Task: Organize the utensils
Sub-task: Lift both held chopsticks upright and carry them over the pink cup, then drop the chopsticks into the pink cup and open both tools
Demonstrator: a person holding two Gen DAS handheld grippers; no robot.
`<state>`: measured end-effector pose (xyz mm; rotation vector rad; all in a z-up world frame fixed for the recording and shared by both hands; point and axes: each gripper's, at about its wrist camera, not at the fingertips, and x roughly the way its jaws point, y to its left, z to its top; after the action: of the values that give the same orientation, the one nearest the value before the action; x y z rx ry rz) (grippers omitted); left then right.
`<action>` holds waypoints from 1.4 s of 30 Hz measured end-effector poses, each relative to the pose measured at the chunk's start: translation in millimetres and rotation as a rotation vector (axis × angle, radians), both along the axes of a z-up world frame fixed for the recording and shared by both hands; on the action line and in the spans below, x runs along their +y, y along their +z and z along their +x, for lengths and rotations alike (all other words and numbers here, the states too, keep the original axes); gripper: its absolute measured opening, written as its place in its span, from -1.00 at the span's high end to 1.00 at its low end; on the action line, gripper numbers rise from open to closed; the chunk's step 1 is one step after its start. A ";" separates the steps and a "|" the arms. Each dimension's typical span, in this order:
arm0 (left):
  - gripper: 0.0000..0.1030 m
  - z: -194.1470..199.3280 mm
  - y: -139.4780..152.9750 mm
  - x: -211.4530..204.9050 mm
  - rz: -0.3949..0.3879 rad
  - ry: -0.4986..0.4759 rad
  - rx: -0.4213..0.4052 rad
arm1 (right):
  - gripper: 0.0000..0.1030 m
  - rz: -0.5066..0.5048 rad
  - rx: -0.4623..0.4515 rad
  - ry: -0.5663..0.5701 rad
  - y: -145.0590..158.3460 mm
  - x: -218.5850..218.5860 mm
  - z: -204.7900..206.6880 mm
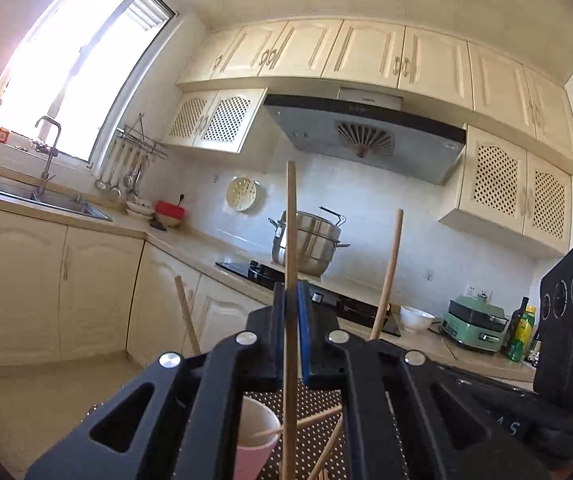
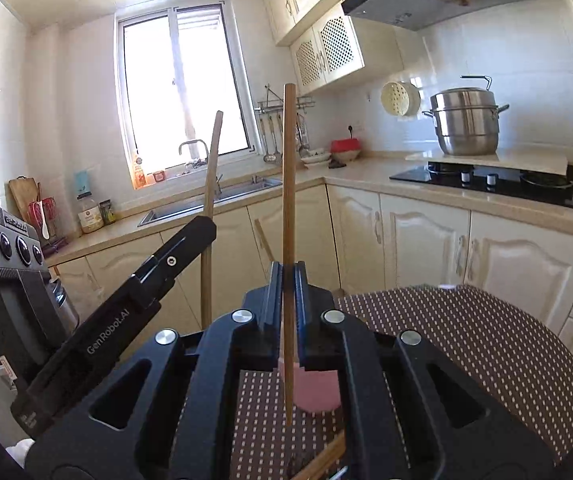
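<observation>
- The left gripper (image 1: pixel 293 304) has its fingers clamped together on a wooden chopstick (image 1: pixel 291 240), which stands upright between the blue pads and rises toward 12 o'clock.
- The right gripper (image 2: pixel 288 280) likewise pinches a second chopstick (image 2: pixel 289 184) upright; its lower tip hangs above the dotted brown cloth (image 2: pixel 466 340).
- In the right wrist view, the left gripper's black body enters from 9 o'clock, its stick (image 2: pixel 211 200) standing just left of the right one.
- In the left wrist view, the right hand's stick (image 1: pixel 388 276) leans at about 1 o'clock from the left gripper.
- A pink cup (image 1: pixel 254 436) sits on the cloth at 6 o'clock, below the left gripper.
- Loose chopsticks (image 1: pixel 318 420) lie on the cloth beside the cup.
- A steel steamer pot (image 2: pixel 466 124) stands on the stove at 2 o'clock in the right wrist view.
</observation>
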<state>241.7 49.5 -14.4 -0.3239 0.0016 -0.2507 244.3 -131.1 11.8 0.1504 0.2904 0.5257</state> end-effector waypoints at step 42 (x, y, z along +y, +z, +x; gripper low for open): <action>-0.07 55.1 -40.8 15.6 0.018 0.088 0.085 | 0.87 -0.051 -0.049 -0.071 -20.3 25.8 35.6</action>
<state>296.8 65.1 -55.3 -0.3152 0.0730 -0.1499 279.9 -105.3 -8.5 0.0982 0.2495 0.4505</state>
